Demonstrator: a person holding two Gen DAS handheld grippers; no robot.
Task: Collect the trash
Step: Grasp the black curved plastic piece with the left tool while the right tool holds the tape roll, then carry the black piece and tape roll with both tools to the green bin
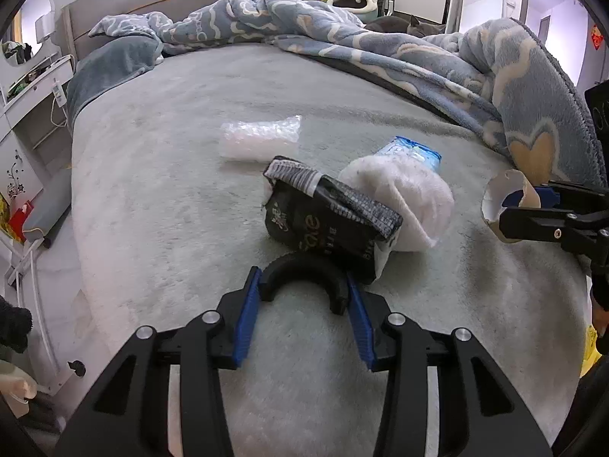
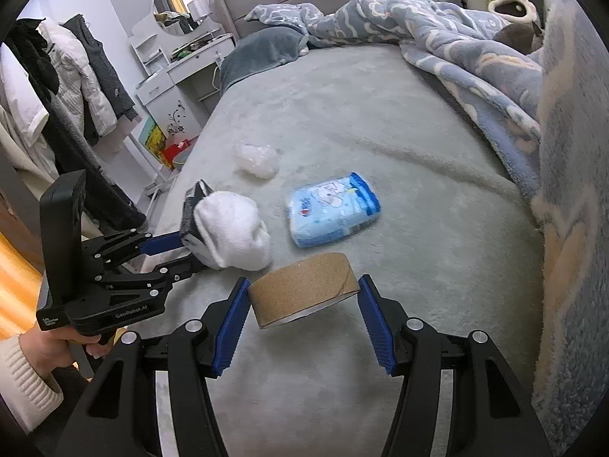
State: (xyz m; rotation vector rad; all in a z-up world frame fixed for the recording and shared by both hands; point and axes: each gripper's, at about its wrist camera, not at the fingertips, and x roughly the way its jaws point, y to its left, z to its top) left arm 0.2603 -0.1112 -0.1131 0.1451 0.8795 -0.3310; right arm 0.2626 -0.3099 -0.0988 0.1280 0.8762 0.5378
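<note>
Gripping a black arch-shaped piece (image 1: 304, 272) at lower centre of its own view, the left gripper (image 1: 304, 301) has both blue pads pressed on the arch's ends. Just above lie a black snack bag (image 1: 323, 224) and a white sock (image 1: 403, 202) on the grey bedspread (image 1: 190, 190). Right gripper (image 2: 304, 301) clamps a cardboard tape core (image 2: 304, 289), lifted off the bedspread. Blue tissue pack (image 2: 333, 209) and clear plastic wrap (image 2: 257, 160) lie farther up, mid-frame.
</note>
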